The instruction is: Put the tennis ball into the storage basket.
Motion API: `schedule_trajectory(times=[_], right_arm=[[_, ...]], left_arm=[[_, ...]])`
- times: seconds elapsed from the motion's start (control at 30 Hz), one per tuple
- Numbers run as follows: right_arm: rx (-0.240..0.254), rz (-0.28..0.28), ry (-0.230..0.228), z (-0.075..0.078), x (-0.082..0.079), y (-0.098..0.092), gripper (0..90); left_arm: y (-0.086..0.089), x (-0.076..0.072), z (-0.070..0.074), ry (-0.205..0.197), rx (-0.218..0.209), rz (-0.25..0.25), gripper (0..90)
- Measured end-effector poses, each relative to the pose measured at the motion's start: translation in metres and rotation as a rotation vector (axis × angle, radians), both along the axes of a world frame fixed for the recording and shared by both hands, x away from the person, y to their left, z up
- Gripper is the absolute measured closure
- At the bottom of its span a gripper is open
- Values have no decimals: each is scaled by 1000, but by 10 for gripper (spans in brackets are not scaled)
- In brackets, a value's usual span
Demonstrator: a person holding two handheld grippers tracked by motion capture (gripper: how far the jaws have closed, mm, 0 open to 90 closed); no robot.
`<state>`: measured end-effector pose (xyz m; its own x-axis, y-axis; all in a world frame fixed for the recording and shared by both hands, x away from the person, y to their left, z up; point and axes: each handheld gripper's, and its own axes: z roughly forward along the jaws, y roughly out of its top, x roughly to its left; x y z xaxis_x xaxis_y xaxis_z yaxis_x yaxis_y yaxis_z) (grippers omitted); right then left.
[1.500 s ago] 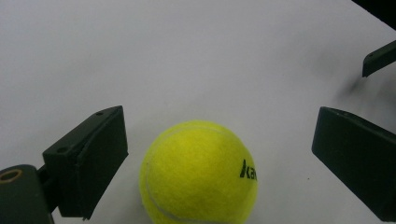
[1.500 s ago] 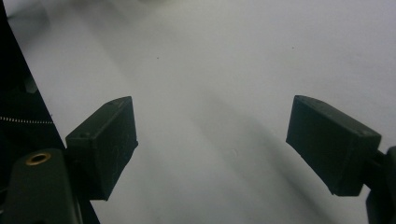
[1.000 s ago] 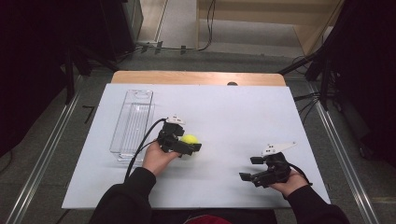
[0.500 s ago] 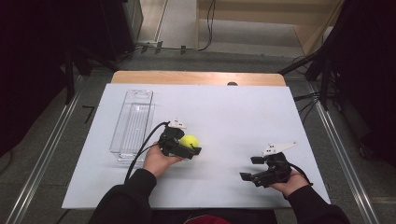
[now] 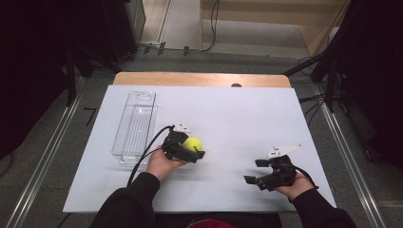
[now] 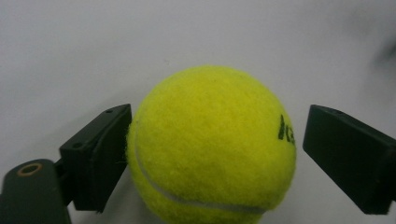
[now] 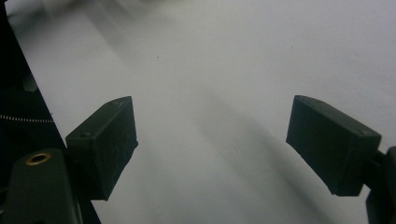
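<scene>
Your left claw (image 5: 194, 151) has just been closing around the tennis ball (image 5: 192, 144); one jaw touches it, the other stands just off. Your right claw (image 5: 256, 172) gapes empty. Ball sits mid-desk (image 5: 228, 109), near the clear tray (image 5: 135, 126).

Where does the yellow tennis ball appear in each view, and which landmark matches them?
High view: tennis ball left of centre on the white table, between the left gripper fingers, which have just been closing.
Left gripper view: centre, one finger touching it, the other just apart.
Right gripper view: bare white table ahead of the right gripper.
Shared landmark: the white table.
</scene>
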<state>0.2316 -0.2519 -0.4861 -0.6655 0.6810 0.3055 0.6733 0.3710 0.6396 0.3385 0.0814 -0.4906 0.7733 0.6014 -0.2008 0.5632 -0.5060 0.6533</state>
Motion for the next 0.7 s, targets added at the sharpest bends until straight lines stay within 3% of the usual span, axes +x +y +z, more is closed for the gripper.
schedule_trajectory(times=[0.17,0.7], right_arm=[[-1,2,0,0,0,0,141],[-3,2,1,0,0,0,141]], left_arm=[[2,0,-2,-20,26,5,251],[3,1,-2,-15,19,-3,261]])
